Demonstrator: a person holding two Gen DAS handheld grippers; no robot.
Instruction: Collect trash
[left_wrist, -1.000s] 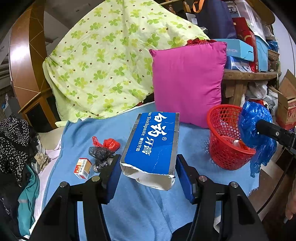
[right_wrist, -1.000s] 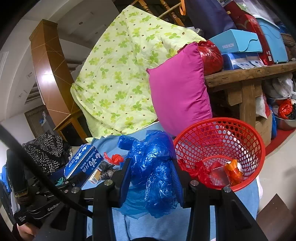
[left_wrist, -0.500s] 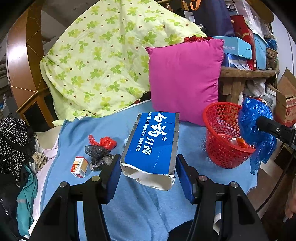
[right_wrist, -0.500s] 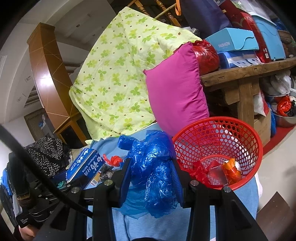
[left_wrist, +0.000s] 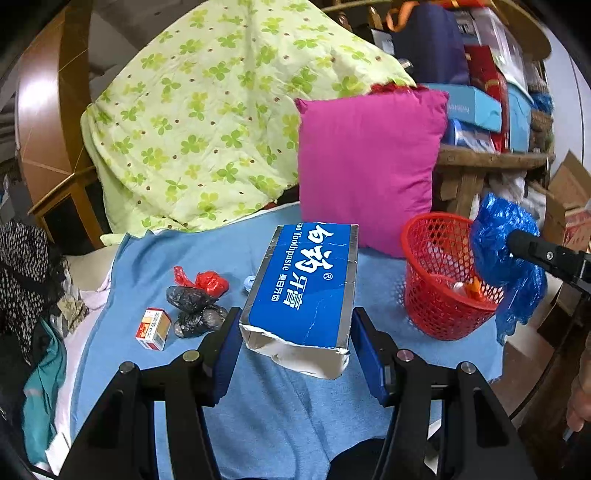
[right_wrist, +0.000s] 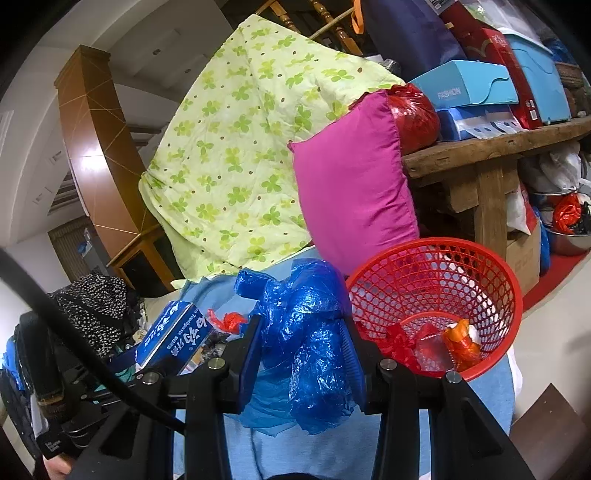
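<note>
My left gripper (left_wrist: 295, 332) is shut on a blue toothpaste box (left_wrist: 306, 284), held lengthwise above the blue blanket (left_wrist: 258, 398). My right gripper (right_wrist: 303, 339) is shut on a crumpled blue plastic bag (right_wrist: 306, 332), just left of the red mesh basket (right_wrist: 424, 280). In the left wrist view the same bag (left_wrist: 498, 240) hangs over the basket's (left_wrist: 428, 302) right rim. The basket holds red and orange wrappers (right_wrist: 458, 343). A red bag scrap (left_wrist: 210, 280), a black bag (left_wrist: 192, 306) and a small red-and-white carton (left_wrist: 153, 328) lie on the blanket to the left of the box.
A magenta pillow (left_wrist: 369, 166) leans behind the basket, against a green clover quilt (left_wrist: 207, 129). A wooden bench (right_wrist: 491, 147) stacked with boxes stands at the right. Clothes (left_wrist: 26, 269) are piled at the left edge. The blanket ends just past the basket.
</note>
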